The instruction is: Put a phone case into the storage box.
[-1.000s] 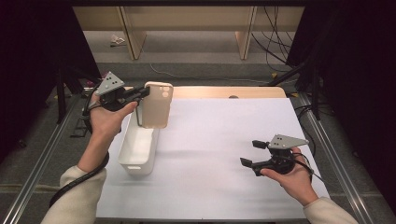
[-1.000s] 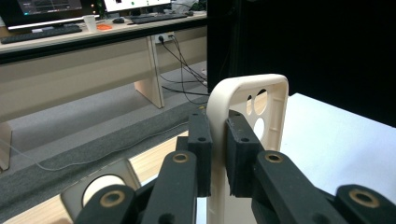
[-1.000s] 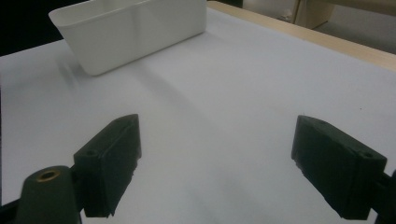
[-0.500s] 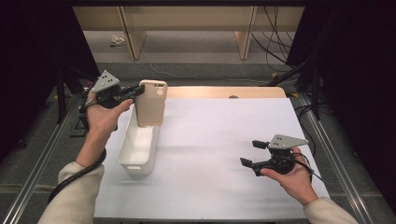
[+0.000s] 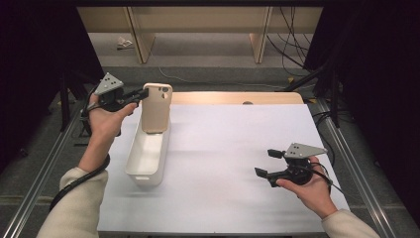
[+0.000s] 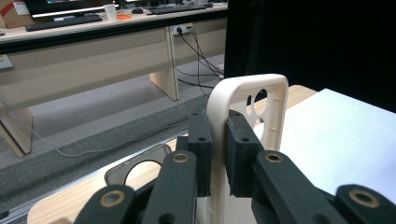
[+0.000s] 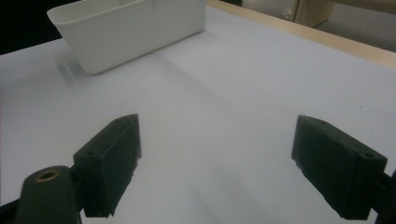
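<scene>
1. Left claw (image 5: 143,94): clamped on the side edge of a beige phone case (image 5: 157,107), pads (image 6: 201,154) pressed against the rim from both sides in the left gripper view.
2. Phone case: held upright, camera cutout at the top, lower end inside the far end of a white plastic bin (image 5: 143,166).
3. White plastic bin: long and narrow, standing on the white sheet of the counter (image 5: 237,134) at its left side, long axis running away from the person.
4. Right claw (image 5: 265,162): jaws wide apart, nothing between them, held low over the white sheet at the right, well apart from the bin.
5. Right gripper view: pointing across the bare sheet toward the bin.
</scene>
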{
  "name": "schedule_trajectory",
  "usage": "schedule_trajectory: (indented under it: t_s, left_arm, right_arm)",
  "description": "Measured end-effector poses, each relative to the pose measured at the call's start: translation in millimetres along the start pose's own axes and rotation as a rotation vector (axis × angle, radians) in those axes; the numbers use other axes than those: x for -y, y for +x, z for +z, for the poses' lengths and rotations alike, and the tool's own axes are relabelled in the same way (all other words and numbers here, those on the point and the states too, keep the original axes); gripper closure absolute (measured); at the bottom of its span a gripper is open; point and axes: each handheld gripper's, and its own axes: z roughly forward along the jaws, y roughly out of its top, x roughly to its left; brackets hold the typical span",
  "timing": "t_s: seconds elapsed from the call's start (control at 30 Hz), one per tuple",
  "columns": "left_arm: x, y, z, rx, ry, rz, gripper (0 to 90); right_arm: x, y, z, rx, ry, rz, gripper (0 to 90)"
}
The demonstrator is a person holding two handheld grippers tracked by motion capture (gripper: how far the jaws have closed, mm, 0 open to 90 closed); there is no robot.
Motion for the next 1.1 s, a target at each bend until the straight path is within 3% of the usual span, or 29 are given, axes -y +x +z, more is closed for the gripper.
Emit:
schedule_trajectory:
  t_s: [0.53,1.1]
  left_arm:
    - [-2.4,12.8,2.7,-0.018,-0.001,-0.015,81.5]
    - [9.3,28.1,13.6,-0.029,0.005,-0.043,81.5]
  right_arm:
    - [0.8,-0.1,0.9,-0.004,0.005,0.002,16.7]
    - [1.0,-0.4,0.9,-0.003,0.006,0.003,16.7]
